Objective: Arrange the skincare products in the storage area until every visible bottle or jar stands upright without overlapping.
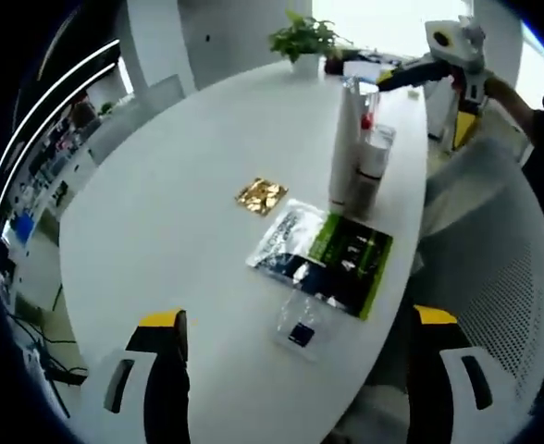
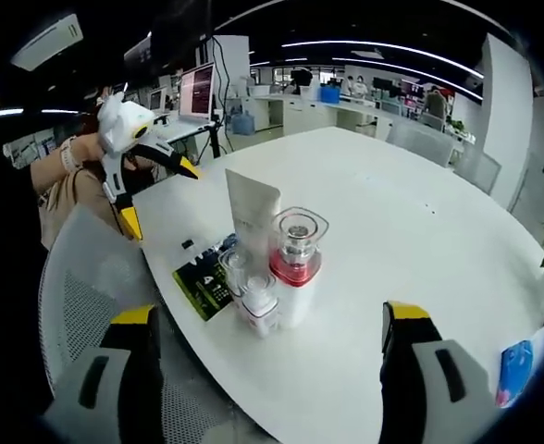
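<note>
A group of skincare products stands upright near the table's edge. It holds a tall white tube (image 1: 345,139) (image 2: 253,216), a clear-capped bottle with a red band (image 2: 296,260), a small white bottle (image 1: 371,174) (image 2: 259,312) and a small clear jar (image 2: 234,267). They stand close together, and from the left gripper view they overlap. My left gripper (image 1: 300,370) hovers open over the near end of the table, well short of them. The open right gripper (image 2: 272,379) faces the group from the opposite side. Neither holds anything.
Flat on the white table (image 1: 161,240) lie a green-and-black sachet pack (image 1: 326,257) (image 2: 204,281), a gold packet (image 1: 260,195) and a small clear sachet (image 1: 300,326). A potted plant (image 1: 304,39) stands at the far end. A mesh chair (image 2: 78,277) is beside the table, and a blue packet (image 2: 517,365) lies at its edge.
</note>
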The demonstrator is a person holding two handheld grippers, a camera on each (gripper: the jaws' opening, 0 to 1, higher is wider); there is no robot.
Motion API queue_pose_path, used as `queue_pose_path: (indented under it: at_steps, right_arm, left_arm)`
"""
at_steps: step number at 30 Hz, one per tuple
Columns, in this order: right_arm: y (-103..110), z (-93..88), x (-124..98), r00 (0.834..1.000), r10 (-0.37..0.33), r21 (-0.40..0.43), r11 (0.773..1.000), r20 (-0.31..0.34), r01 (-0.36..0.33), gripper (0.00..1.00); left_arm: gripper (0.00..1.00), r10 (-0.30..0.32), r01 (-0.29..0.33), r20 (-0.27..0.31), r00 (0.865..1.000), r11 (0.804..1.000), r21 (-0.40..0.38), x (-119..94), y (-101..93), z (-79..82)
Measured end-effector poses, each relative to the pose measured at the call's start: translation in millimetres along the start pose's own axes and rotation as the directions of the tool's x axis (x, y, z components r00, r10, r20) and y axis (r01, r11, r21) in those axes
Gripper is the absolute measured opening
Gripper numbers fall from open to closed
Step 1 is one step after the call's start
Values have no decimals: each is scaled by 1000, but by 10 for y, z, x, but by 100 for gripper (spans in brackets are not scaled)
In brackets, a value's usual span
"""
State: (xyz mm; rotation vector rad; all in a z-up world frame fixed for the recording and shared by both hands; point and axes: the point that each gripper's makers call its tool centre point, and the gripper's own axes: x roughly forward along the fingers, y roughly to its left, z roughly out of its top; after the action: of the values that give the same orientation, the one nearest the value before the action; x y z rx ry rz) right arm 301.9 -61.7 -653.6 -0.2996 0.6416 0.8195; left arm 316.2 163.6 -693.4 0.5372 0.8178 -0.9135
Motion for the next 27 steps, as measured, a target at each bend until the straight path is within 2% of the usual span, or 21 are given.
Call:
queue_pose_path:
  at_steps: [7,14,21,23,27]
  right_arm:
    - [15,2,4,1000,3,19,1000,11,-3,100]
    - [-4,-34,1,1000,-3,39,999,11,3,100]
    - [-16,-63,-16,1000,-10,68,998,20,9,100]
    - [-16,-81,-10,1000,-12,73,997,16,11,100]
    - [-11,-91,1,1000,-16,86,996,18,14,100]
  left_arm:
    - [93,-1,1,9,1000,1000,27,55,144,141]
    - [93,-59,59,-6,998,994,89,233,210,352]
    - [88,-92,95,-25,995,977,191,389,312,517]
    - [85,-108,112,-29,994,964,243,430,329,568]
    - [75,-116,130,-71,991,959,251,520,374,600]
